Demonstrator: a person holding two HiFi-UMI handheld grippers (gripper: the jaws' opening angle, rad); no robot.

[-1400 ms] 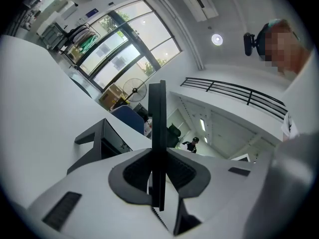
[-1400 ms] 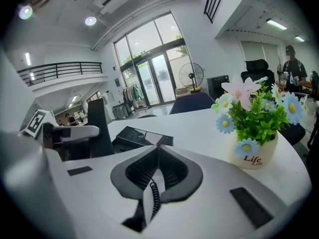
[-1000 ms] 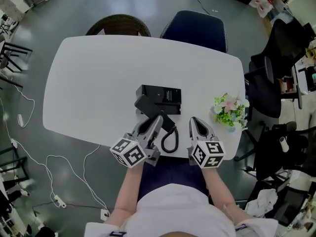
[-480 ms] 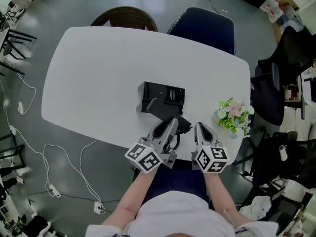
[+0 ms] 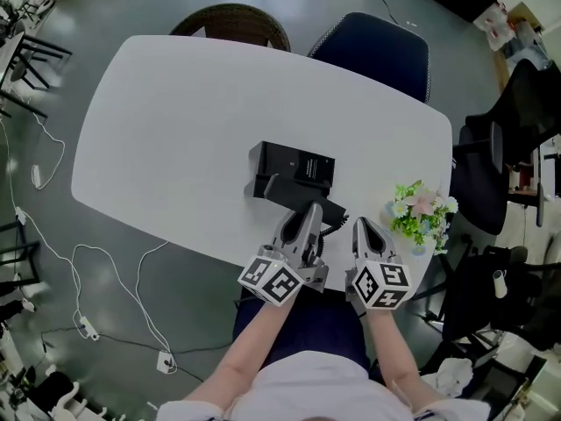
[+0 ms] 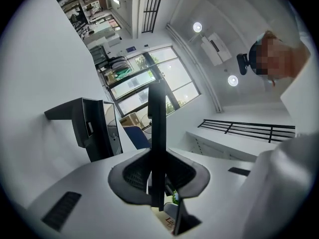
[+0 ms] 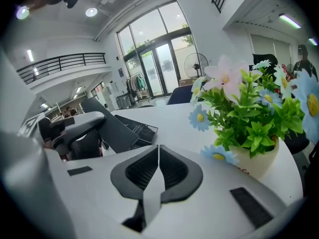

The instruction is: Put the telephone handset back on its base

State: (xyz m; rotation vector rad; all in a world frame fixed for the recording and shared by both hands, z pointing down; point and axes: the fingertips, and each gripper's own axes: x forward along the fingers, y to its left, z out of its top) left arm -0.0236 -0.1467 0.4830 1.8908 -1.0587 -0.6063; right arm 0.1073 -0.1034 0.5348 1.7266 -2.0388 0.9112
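The black telephone base [image 5: 295, 166] sits mid-table, a little right of centre. The black handset [image 5: 289, 195] lies slantwise just in front of it, with my left gripper [image 5: 310, 210] shut on its near end. In the left gripper view the handset [image 6: 157, 118] shows edge-on as a dark bar pinched between the pads, and the base [image 6: 92, 127] stands to the left. A bit of coiled cord [image 5: 332, 226] shows between the grippers. My right gripper [image 5: 361, 224] hovers beside the left one, shut and empty [image 7: 157, 156].
A small pot of flowers [image 5: 420, 212] stands at the table's right edge, close to the right gripper [image 7: 249, 118]. A blue chair [image 5: 375, 46] and a brown chair [image 5: 232, 23] stand at the far side. Cables [image 5: 96, 261] trail on the floor at left.
The left gripper has carried the handset rightward along the front of the base. The right gripper has kept beside it, still shut.
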